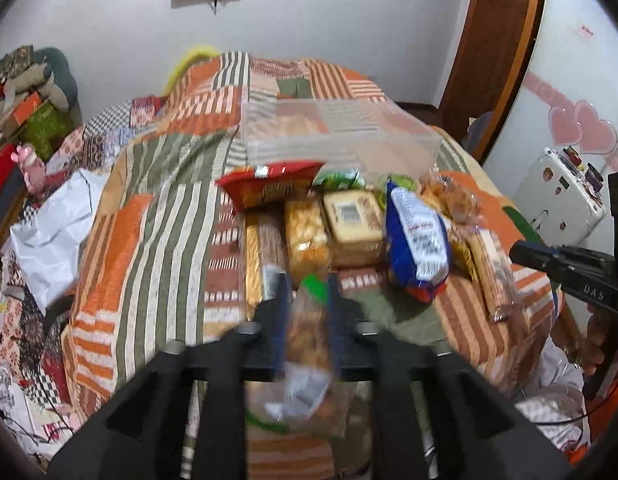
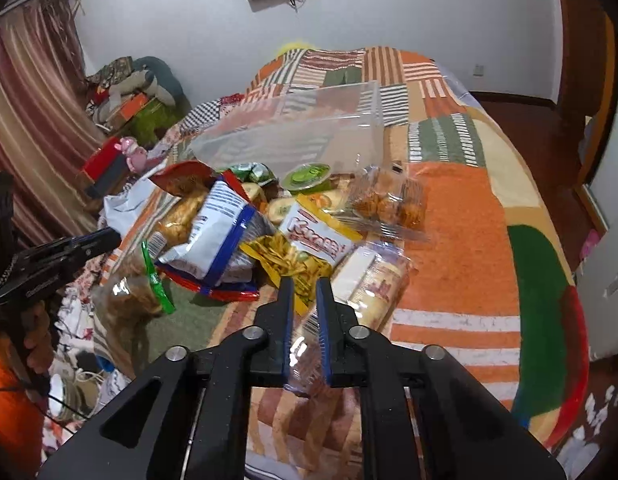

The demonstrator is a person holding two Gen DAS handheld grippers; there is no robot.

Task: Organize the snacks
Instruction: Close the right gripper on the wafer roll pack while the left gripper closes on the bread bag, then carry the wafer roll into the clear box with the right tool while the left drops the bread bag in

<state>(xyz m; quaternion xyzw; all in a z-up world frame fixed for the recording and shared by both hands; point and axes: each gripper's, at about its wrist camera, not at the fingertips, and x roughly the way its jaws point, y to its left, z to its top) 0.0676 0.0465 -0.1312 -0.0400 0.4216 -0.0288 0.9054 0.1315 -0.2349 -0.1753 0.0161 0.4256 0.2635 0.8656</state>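
Snack packs lie heaped on a patchwork bedspread [image 1: 157, 200]. My left gripper [image 1: 305, 280] is shut on a clear bag of brown snacks with a green top [image 1: 309, 332], held just above the cover. In the right wrist view that bag [image 2: 129, 292] hangs under the left gripper [image 2: 109, 236]. My right gripper [image 2: 305, 284] is shut on the clear wrapper end [image 2: 309, 344] of a biscuit pack [image 2: 373, 280] lying on the cover. A clear plastic bin [image 2: 293, 136] stands behind the heap.
The heap holds a blue-and-white bag [image 2: 217, 232], a yellow bag of sticks [image 2: 289, 260], a red bag [image 1: 269, 188], a green-lidded cup [image 2: 307, 174] and a clear tray of cookies [image 2: 389, 200]. Clutter and a white bag [image 1: 57, 232] lie left of the bed.
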